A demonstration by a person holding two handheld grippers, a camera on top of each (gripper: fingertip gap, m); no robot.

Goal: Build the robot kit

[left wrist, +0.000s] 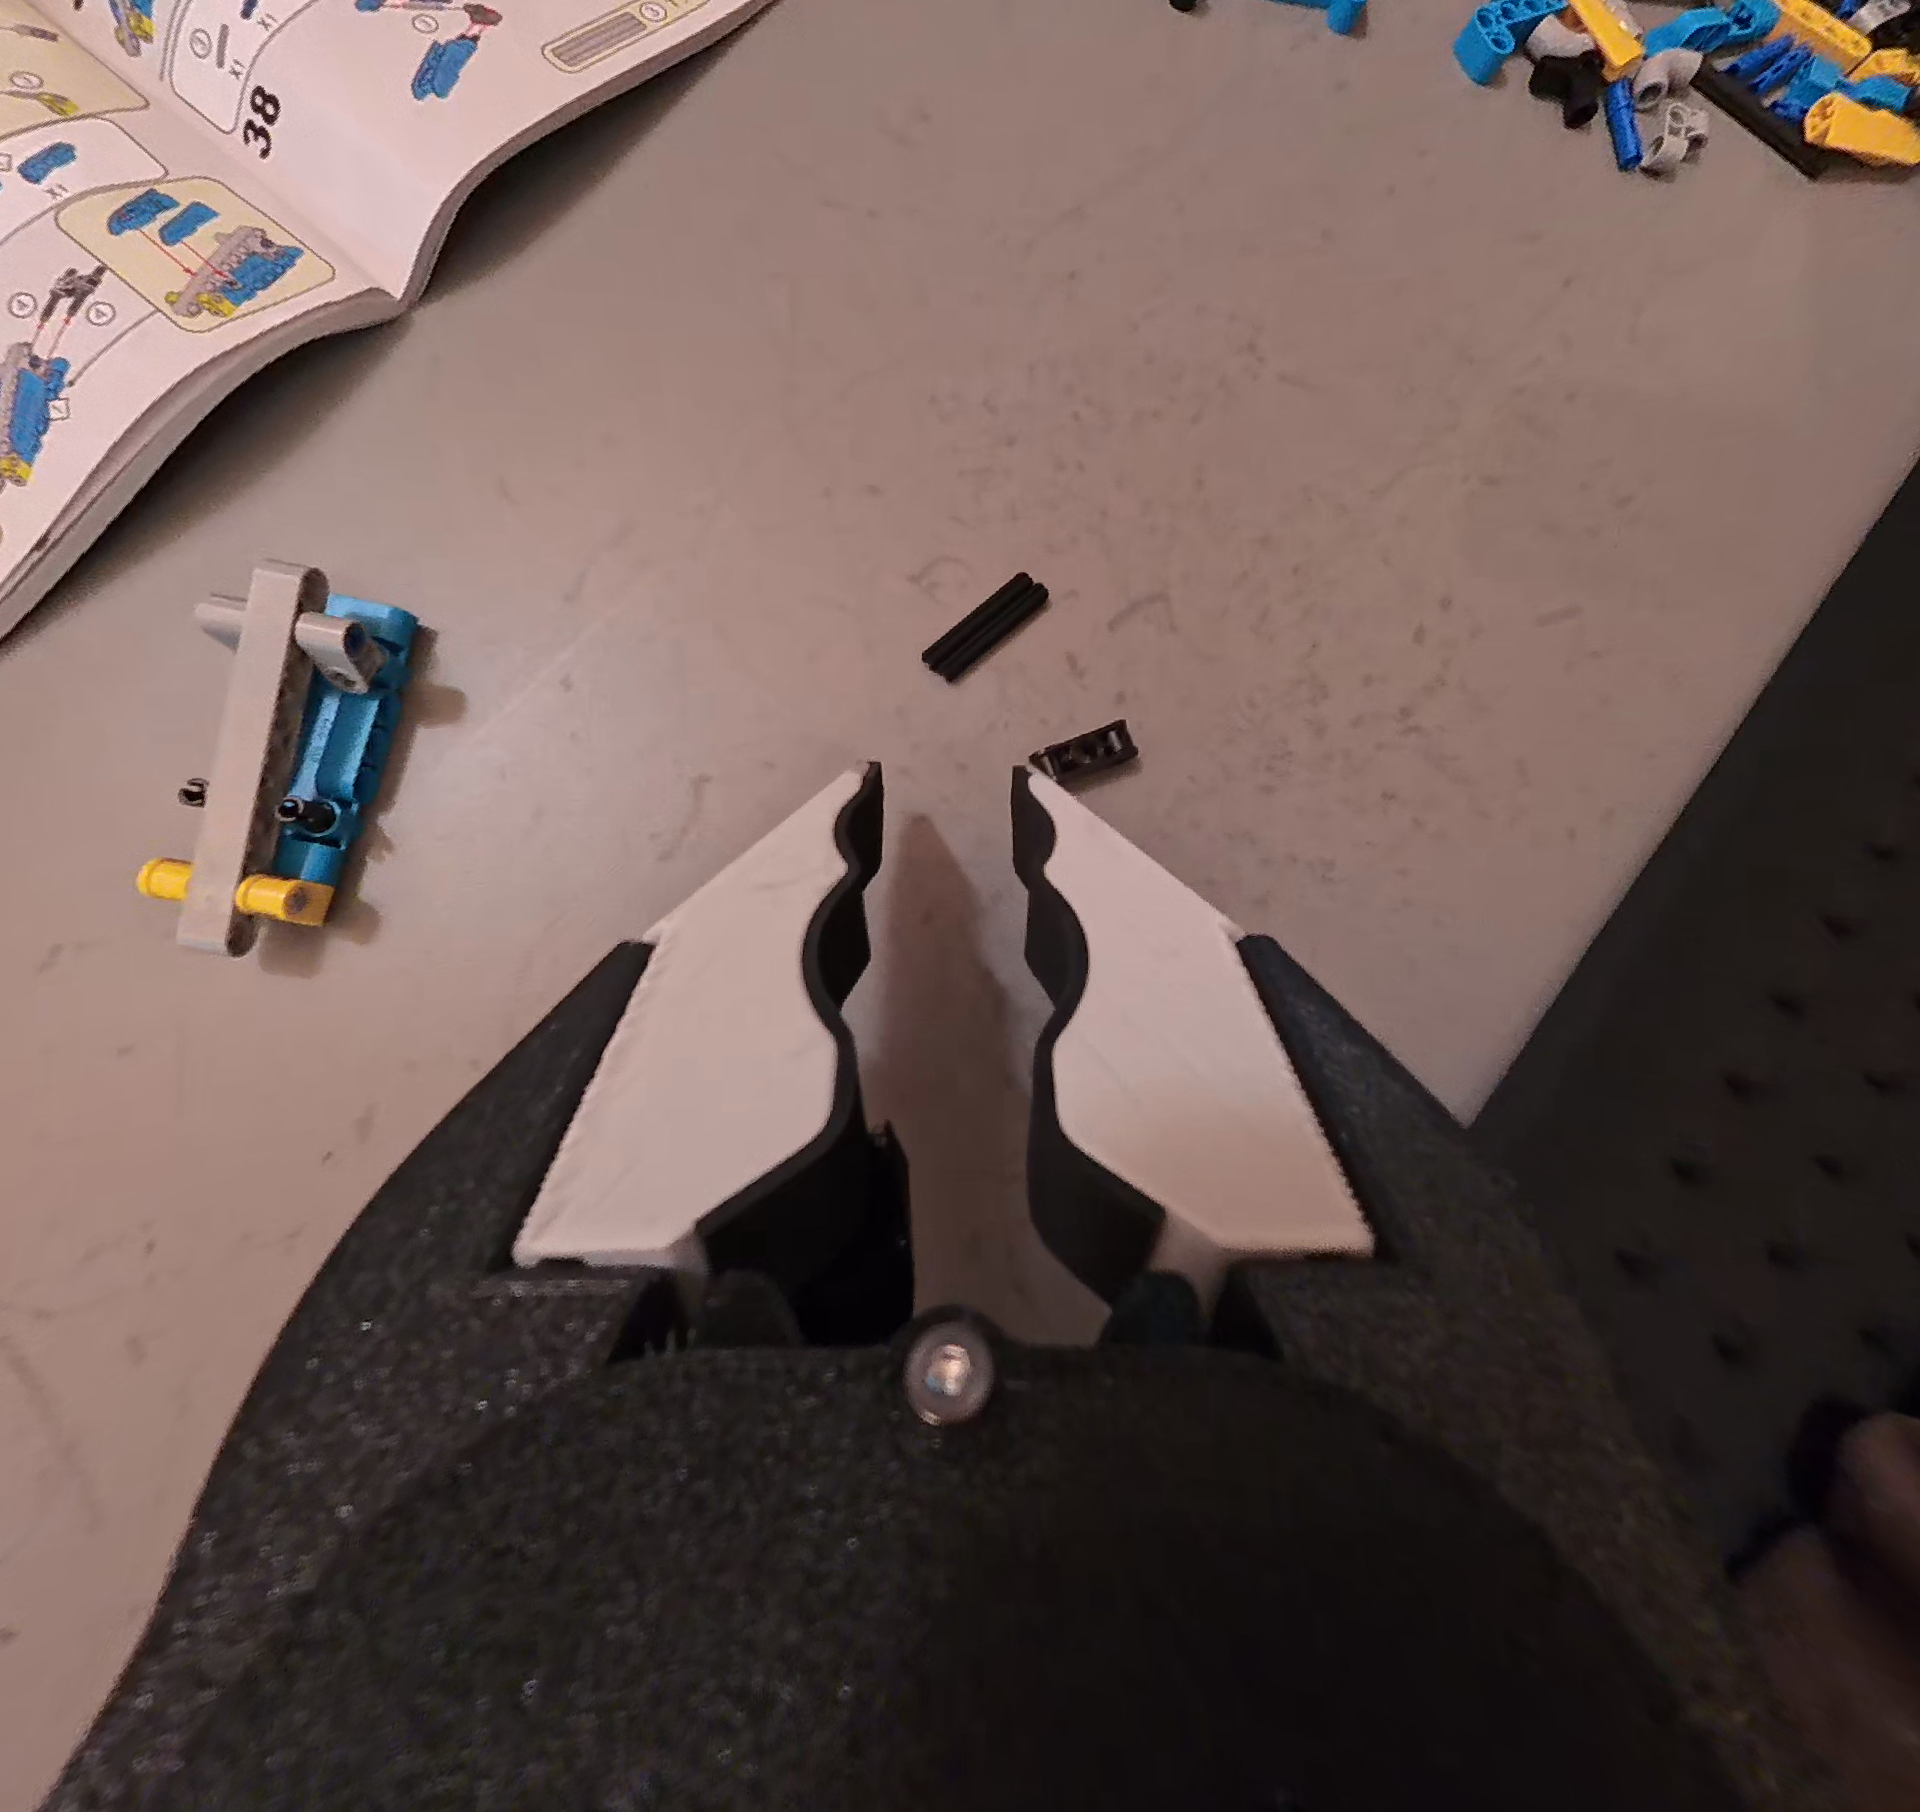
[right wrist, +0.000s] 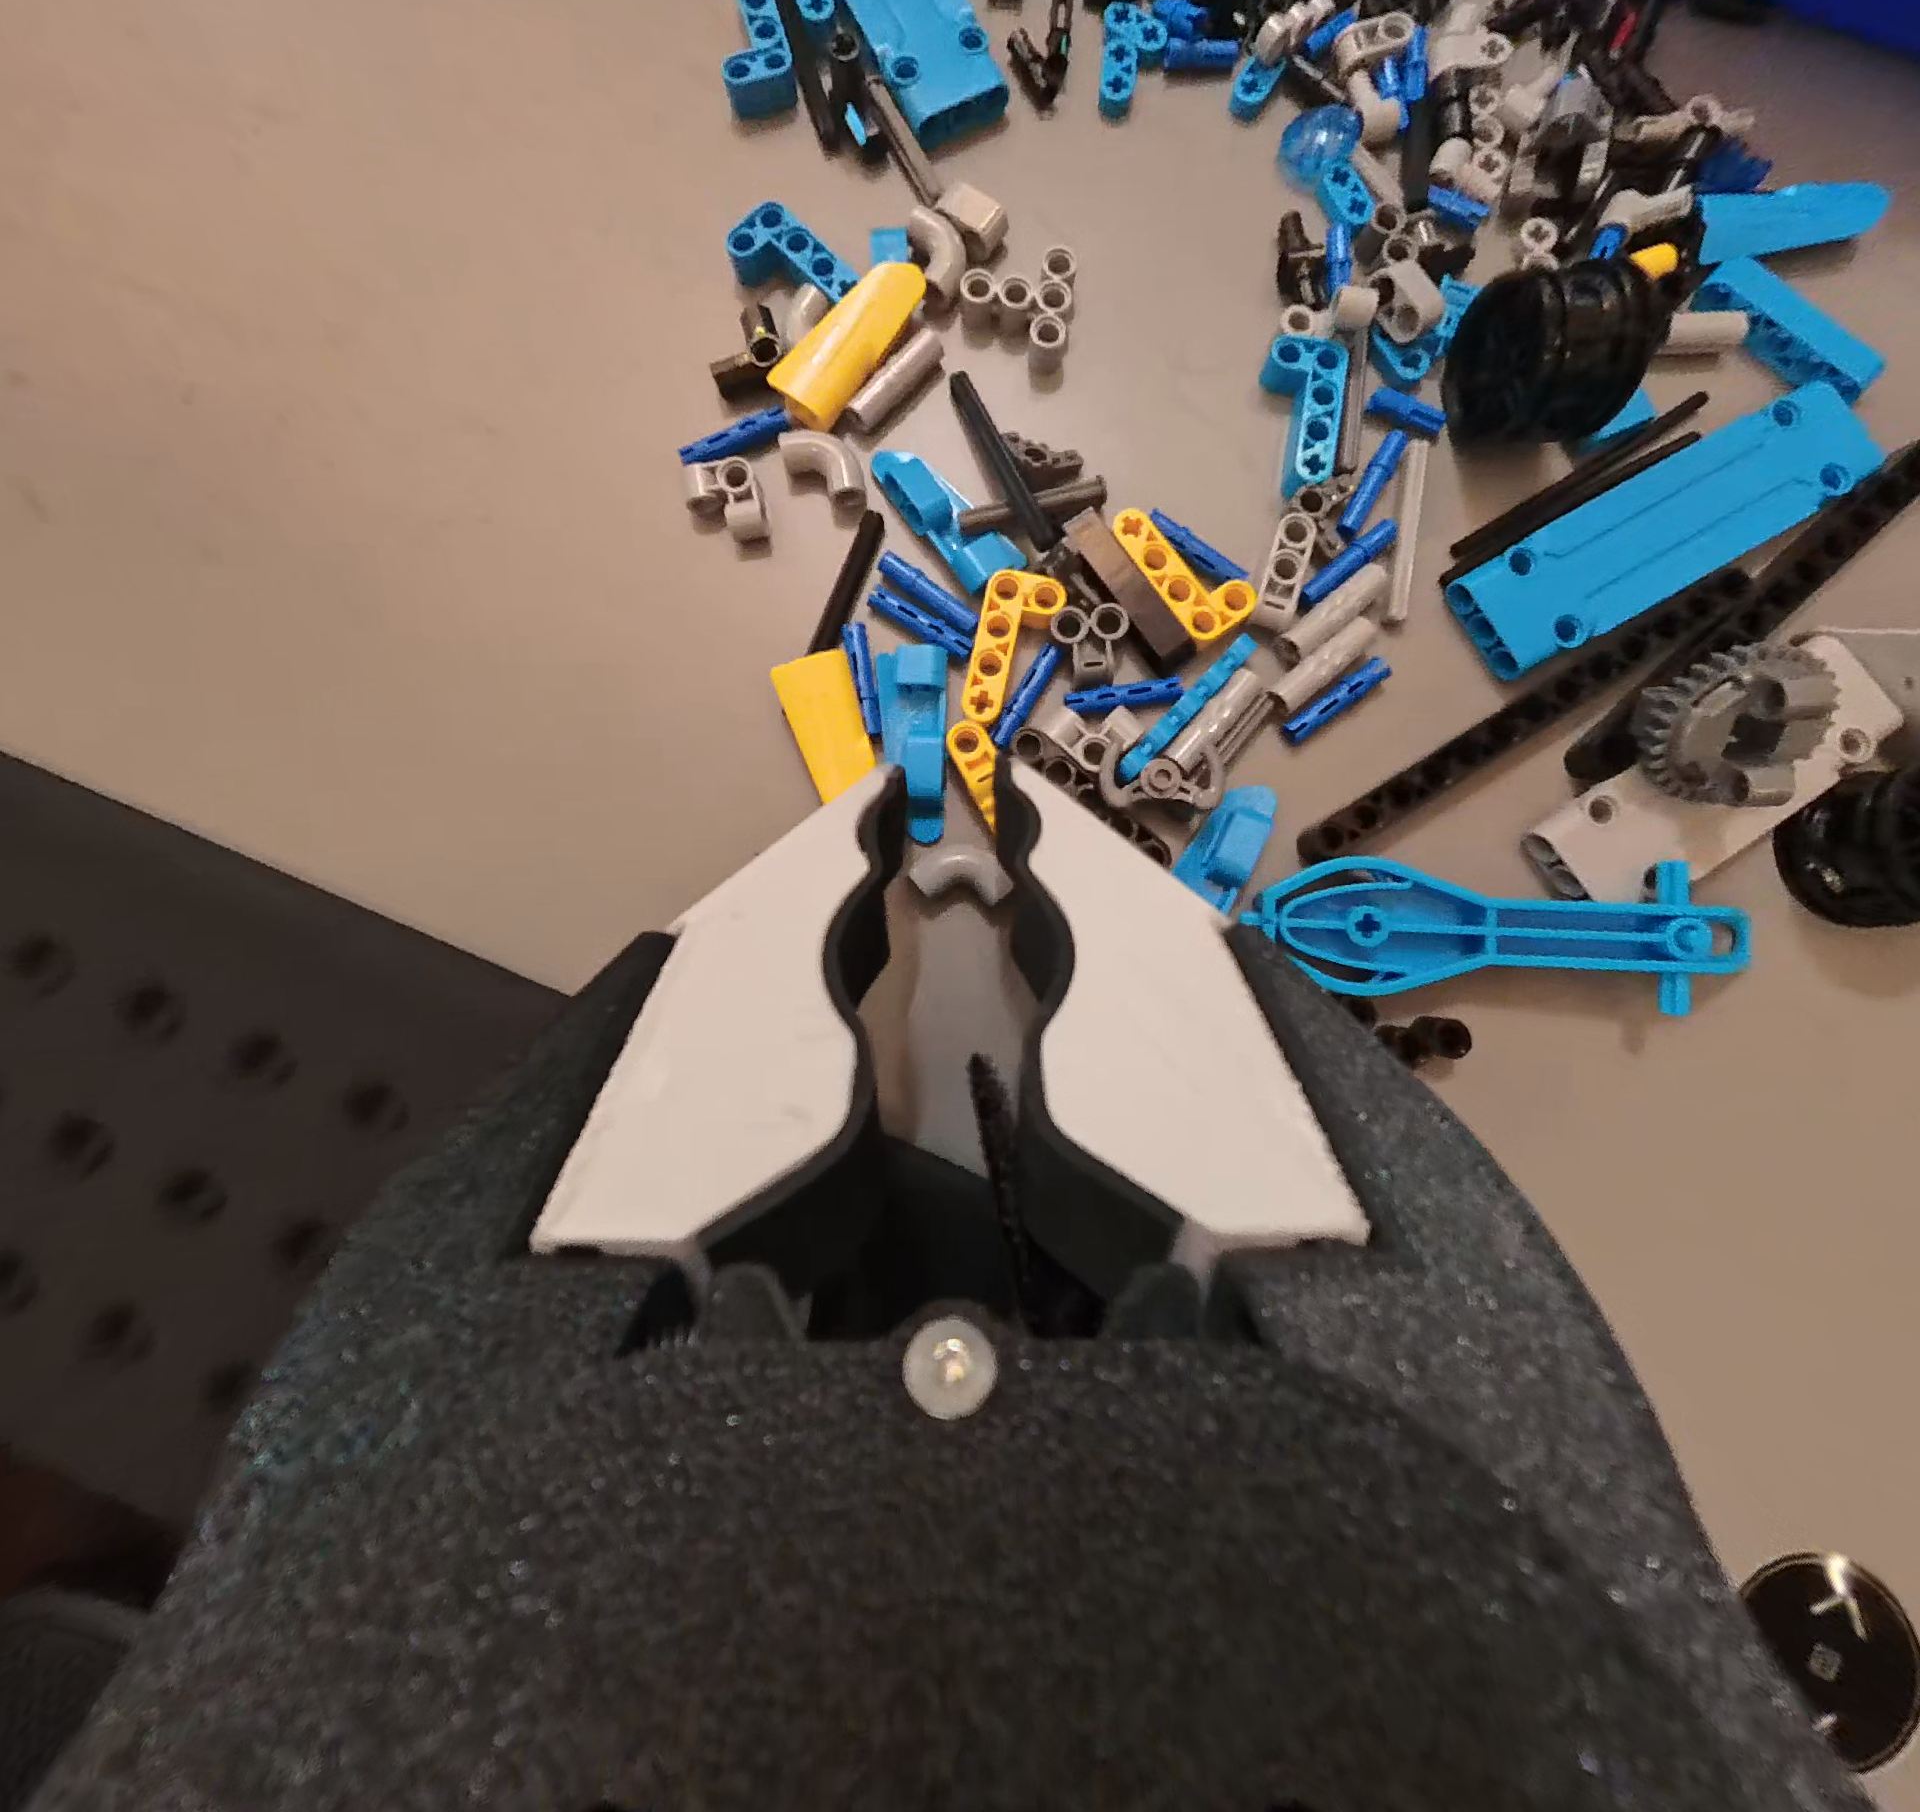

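Observation:
My left gripper (left wrist: 947, 775) is open and empty above the grey table. A short black axle (left wrist: 985, 627) lies just beyond its tips, and a small black connector (left wrist: 1086, 750) lies right beside the right fingertip. A small grey, blue and yellow assembly (left wrist: 286, 760) lies to the left. My right gripper (right wrist: 948, 775) is open over the near edge of a pile of loose building pieces (right wrist: 1195, 474). A blue piece (right wrist: 920, 734), a yellow angled beam (right wrist: 992, 650) and a small grey curved piece (right wrist: 958, 875) show in the gap between its fingers; none is gripped.
An open instruction booklet (left wrist: 239, 131) lies at the far left. More loose pieces (left wrist: 1558, 6) lie at the far right of the left view. A black perforated board (left wrist: 1766, 931) borders the table. A blue cage-like part (right wrist: 1486, 931), long black beams (right wrist: 1558, 713) and a grey gear (right wrist: 1735, 723) lie right. There is about 35 centimetres between the tips of the two grippers. From my left tips it is roughly 4 centimetres to the short black axle (left wrist: 985, 627); from my right, 30 centimetres.

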